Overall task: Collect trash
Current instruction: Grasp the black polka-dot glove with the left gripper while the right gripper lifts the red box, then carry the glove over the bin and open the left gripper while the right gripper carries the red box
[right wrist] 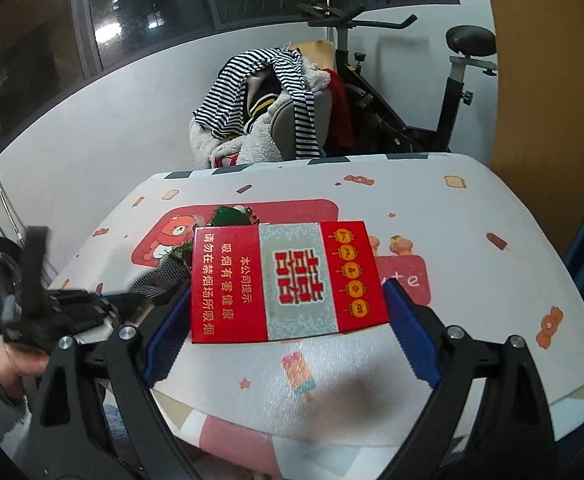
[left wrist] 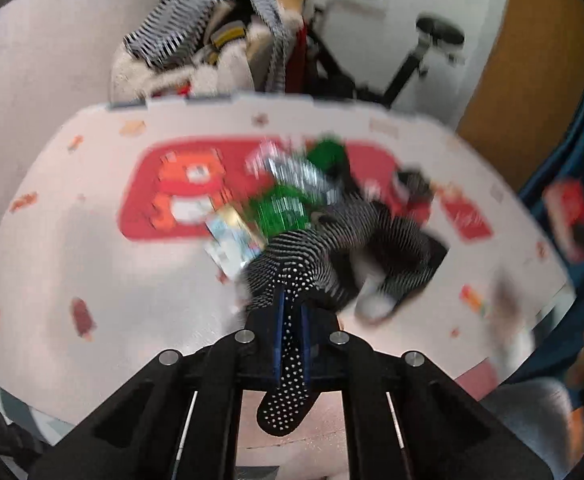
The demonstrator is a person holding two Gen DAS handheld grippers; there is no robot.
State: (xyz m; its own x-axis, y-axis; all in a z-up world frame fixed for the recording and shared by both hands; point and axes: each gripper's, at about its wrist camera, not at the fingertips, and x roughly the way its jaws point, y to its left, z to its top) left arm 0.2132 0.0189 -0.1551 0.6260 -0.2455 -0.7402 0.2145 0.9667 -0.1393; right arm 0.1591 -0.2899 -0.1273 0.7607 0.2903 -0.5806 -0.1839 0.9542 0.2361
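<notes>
Behind a white foam table mat point(right wrist: 472, 280) printed with a red bear panel and ice-lolly motifs stands an exercise bike point(right wrist: 432, 92) at about one o'clock, and a chair heaped with striped clothing point(right wrist: 259, 96) at twelve. Centre of the right wrist view, the right gripper point(right wrist: 287, 308) has its blue-padded fingers point(right wrist: 167, 336) spread and closed against the two short ends of a flat red cardboard cigarette pack point(right wrist: 287, 280). The pack looks light, stiff and easily crushed, so that end-to-end hold seems sound under gentle pressure. The left wrist view is badly blurred: the left gripper point(left wrist: 292, 320) has its fingers pressed together, pinching a black fabric sock with white dots point(left wrist: 287, 344), soft and limp. Beyond it, around one o'clock, lies a pile of green and silver foil wrappers point(left wrist: 292, 192), likely light and crinkly.
</notes>
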